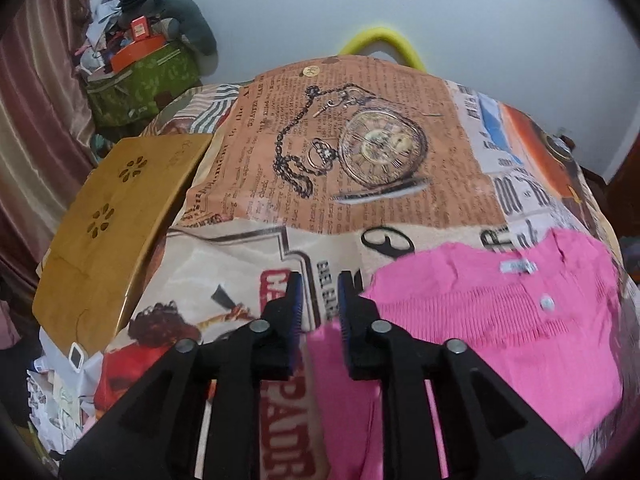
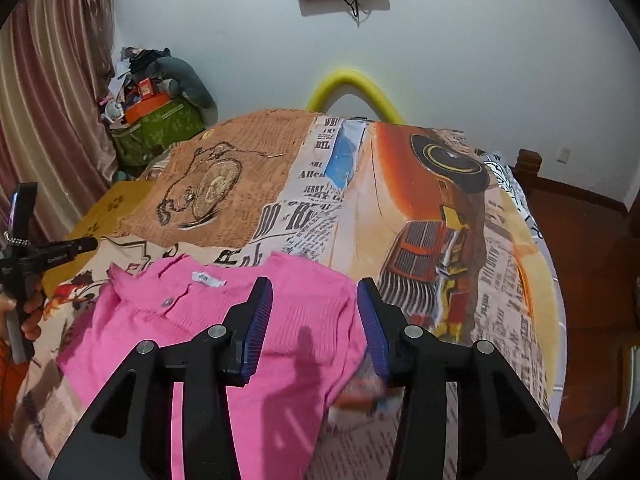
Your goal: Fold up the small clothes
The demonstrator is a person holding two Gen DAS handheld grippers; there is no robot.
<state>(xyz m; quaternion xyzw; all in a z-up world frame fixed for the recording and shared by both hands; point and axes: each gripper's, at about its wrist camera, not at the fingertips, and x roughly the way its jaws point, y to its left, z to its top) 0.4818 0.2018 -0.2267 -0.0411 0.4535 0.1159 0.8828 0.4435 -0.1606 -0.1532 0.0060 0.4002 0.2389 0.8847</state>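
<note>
1 pink top — 2 grippers, left gripper and right gripper, both parted.

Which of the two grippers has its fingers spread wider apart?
The right gripper: a broad gap lies between its fingers, above the pink sweater. The left gripper shows only a narrow gap, at the sweater's left edge.

Gripper: we are seeing the left gripper hovering with jaws parted narrowly, gripping nothing.
Garment: a pink knit top is lying on the newsprint-patterned bedcover, its edge passing beneath the jaws.
Left side: a wooden board is resting on the bedcover.
</note>
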